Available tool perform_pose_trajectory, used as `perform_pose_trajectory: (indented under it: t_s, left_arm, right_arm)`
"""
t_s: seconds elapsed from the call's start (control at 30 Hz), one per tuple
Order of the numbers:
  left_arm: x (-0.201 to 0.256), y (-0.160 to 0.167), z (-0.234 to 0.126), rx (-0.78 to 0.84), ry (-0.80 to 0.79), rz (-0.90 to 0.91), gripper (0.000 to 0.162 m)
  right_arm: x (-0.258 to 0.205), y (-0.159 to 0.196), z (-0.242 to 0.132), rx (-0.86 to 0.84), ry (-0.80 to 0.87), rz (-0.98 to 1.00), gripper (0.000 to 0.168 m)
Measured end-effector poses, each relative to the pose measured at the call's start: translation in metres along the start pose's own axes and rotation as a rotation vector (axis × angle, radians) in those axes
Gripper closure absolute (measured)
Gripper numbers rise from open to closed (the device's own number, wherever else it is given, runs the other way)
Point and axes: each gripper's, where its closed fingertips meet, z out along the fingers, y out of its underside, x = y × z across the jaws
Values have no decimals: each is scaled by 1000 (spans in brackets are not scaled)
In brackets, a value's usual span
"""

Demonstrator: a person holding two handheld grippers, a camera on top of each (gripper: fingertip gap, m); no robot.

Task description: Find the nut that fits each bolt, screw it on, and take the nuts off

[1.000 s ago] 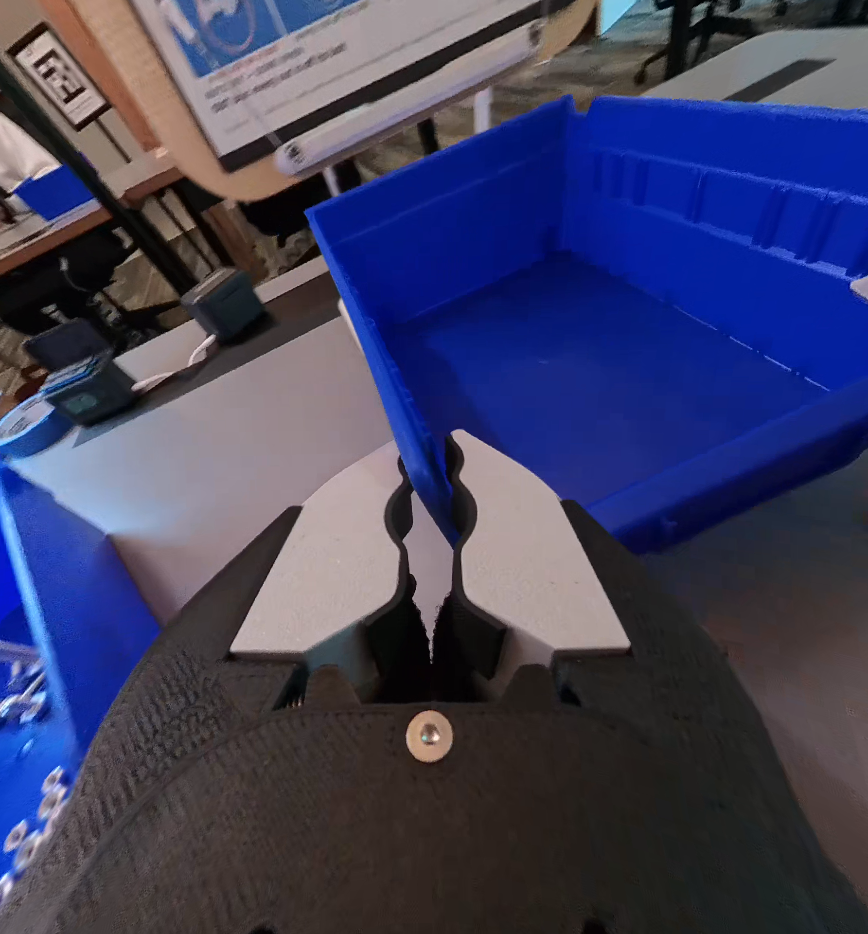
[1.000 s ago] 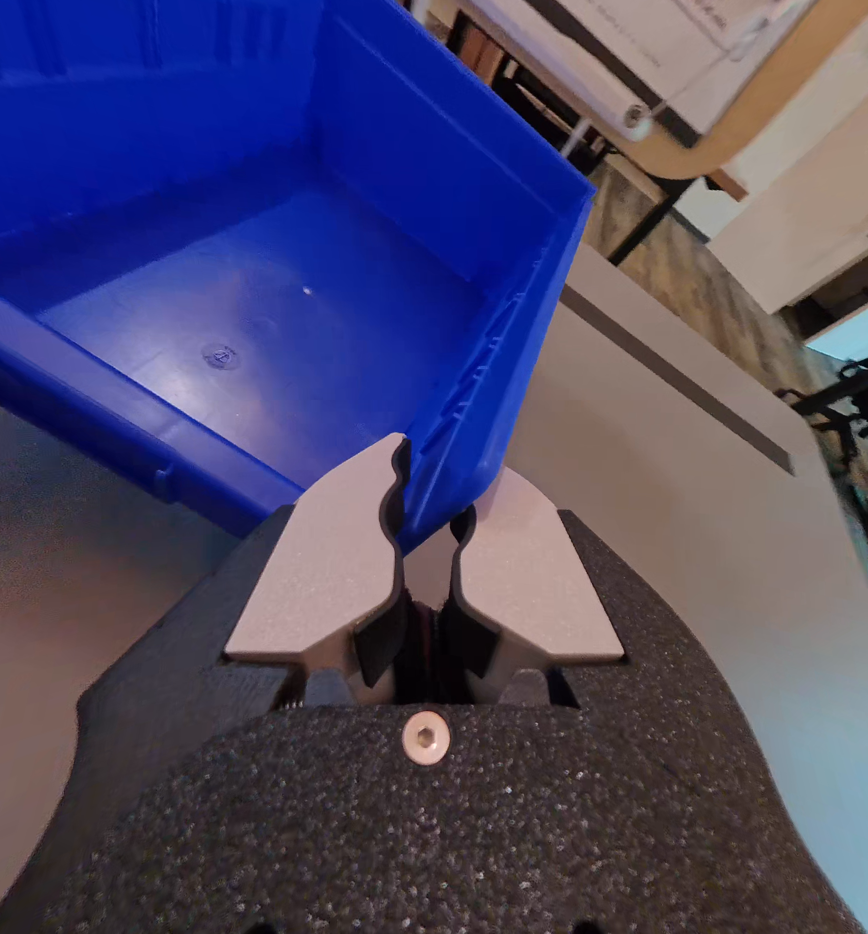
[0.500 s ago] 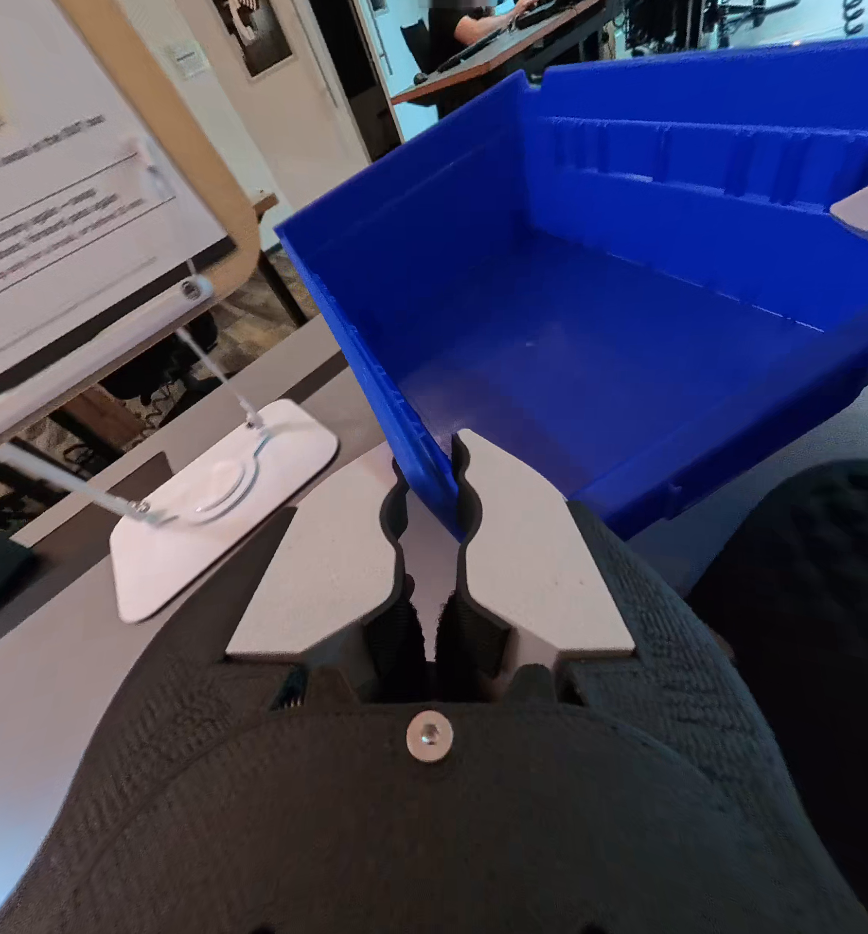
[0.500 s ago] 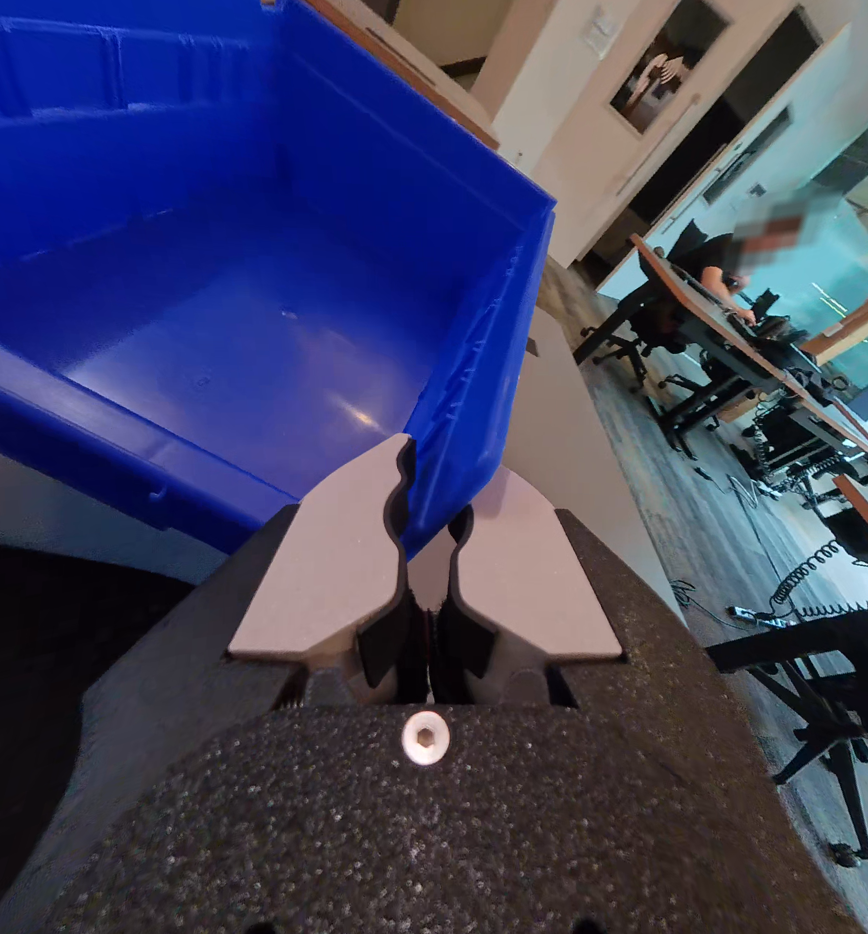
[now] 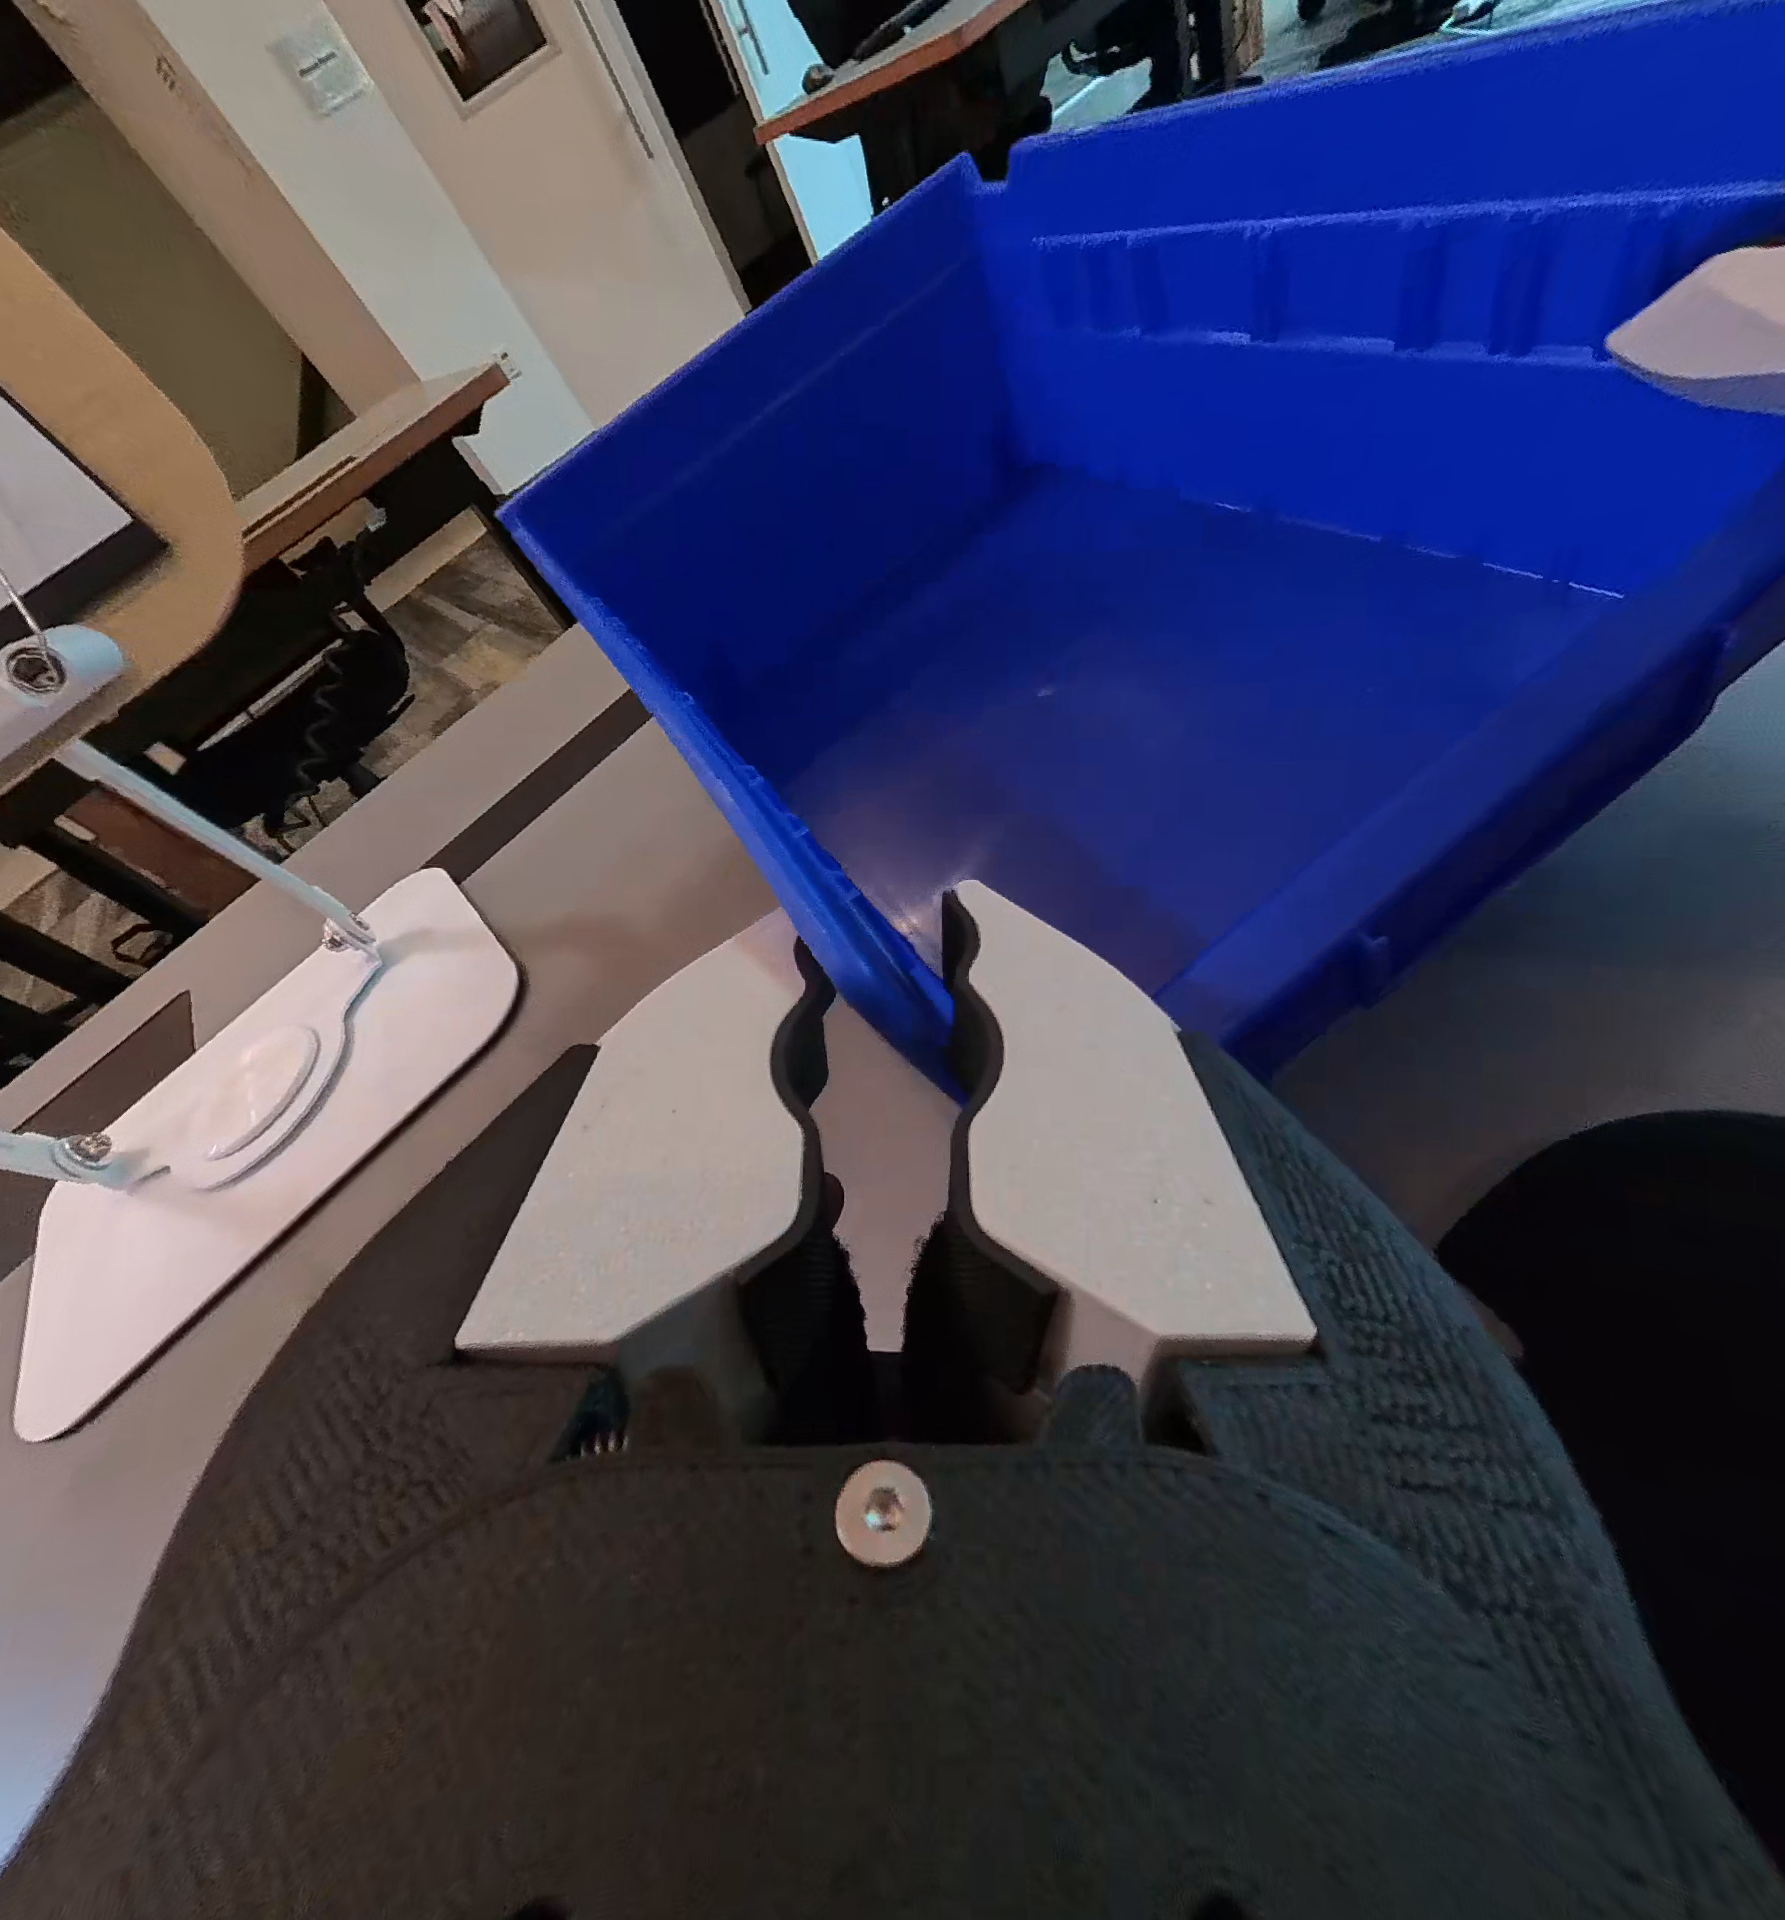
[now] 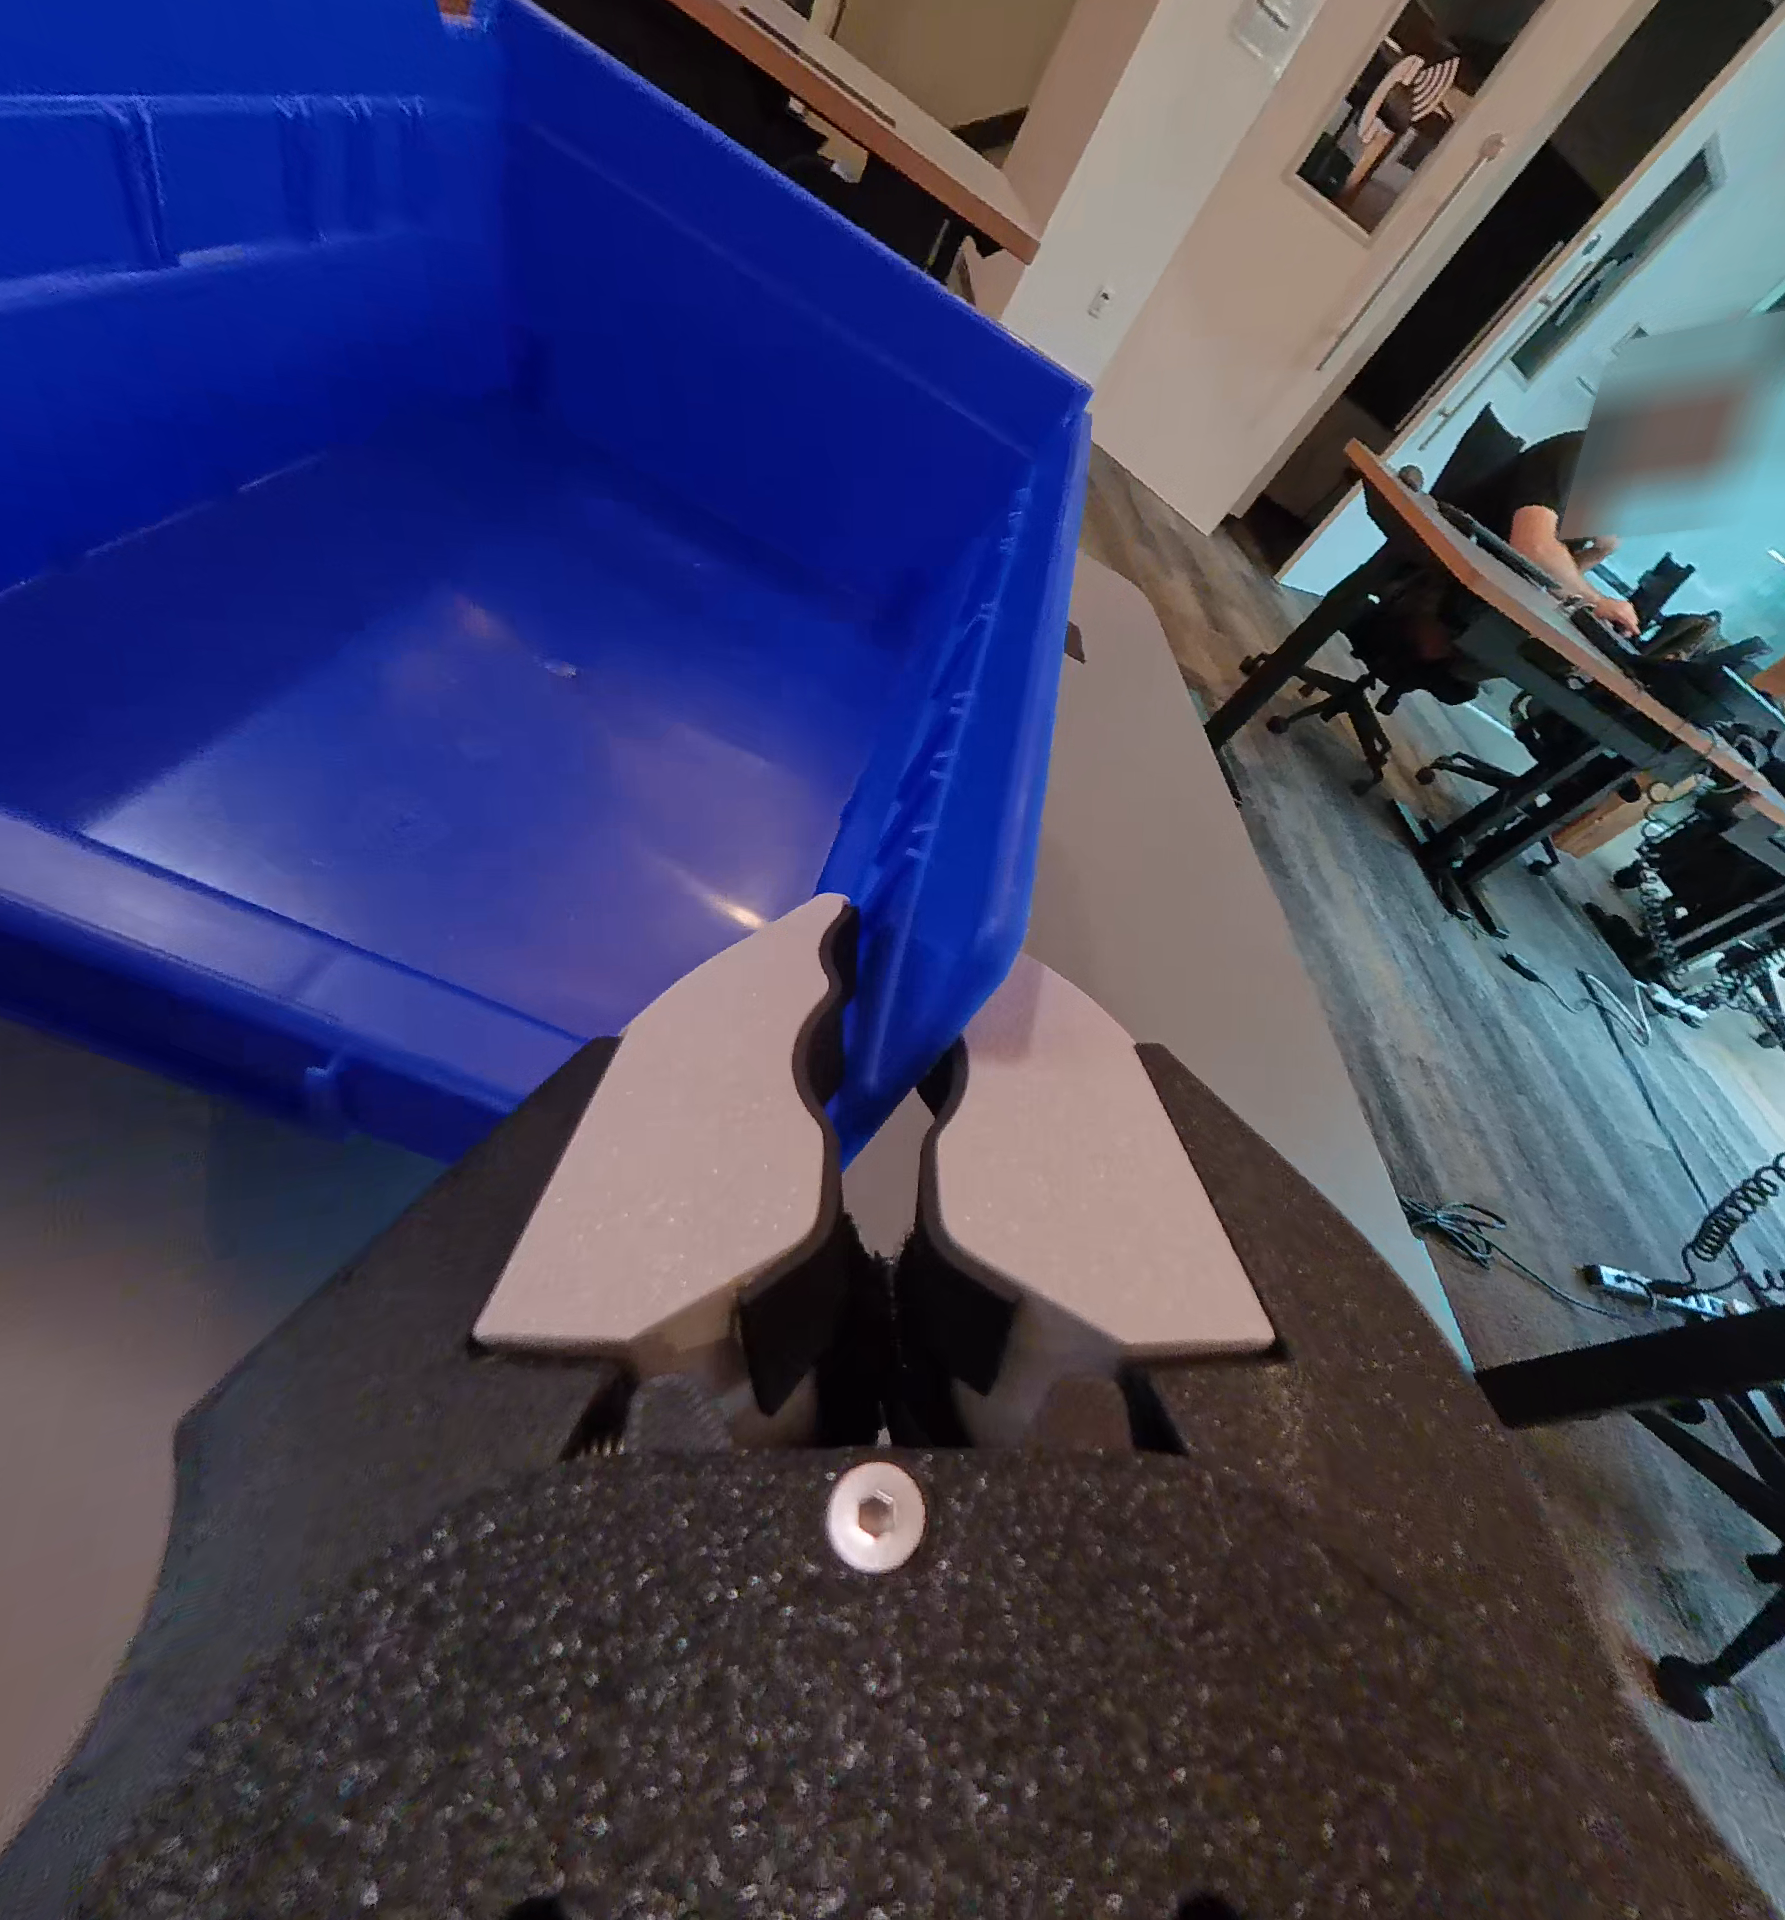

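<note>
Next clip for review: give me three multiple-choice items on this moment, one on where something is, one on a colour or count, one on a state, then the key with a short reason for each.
1. Where does the left gripper grip the bin?
A. On a side wall's rim
B. On the floor inside it
C. Nowhere; it hovers clear of it

2. What colour is the bin?
A. Red
B. Blue
C. Grey

3. What does the bin hold?
A. A heap of bolts
B. A roll of tape
C. Nothing visible

Key:
1 A: the left wrist view shows the wall's edge pinched between that gripper's two fingers.
2 B: both views show it blue all over.
3 C: its floor lies bare in both views, while the right gripper clamps the opposite wall and the table shows below the tilted bin.
</note>
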Motion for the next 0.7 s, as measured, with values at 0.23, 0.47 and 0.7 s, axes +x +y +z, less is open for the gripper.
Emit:
perform_pose_trajectory:
  t_s: [0.23, 0.47, 0.7]
  left_arm:
    - [20, 6, 5, -6, 46, -27, 136]
    - [30, 3, 2, 13, 140, -86, 119]
    - [-4, -13, -54, 176, 111, -138, 97]
  right_arm:
    - [8, 11, 12, 12, -51, -15, 159]
    - [9, 27, 17, 24, -115, 72, 149]
    - [42, 0, -23, 175, -9, 248, 78]
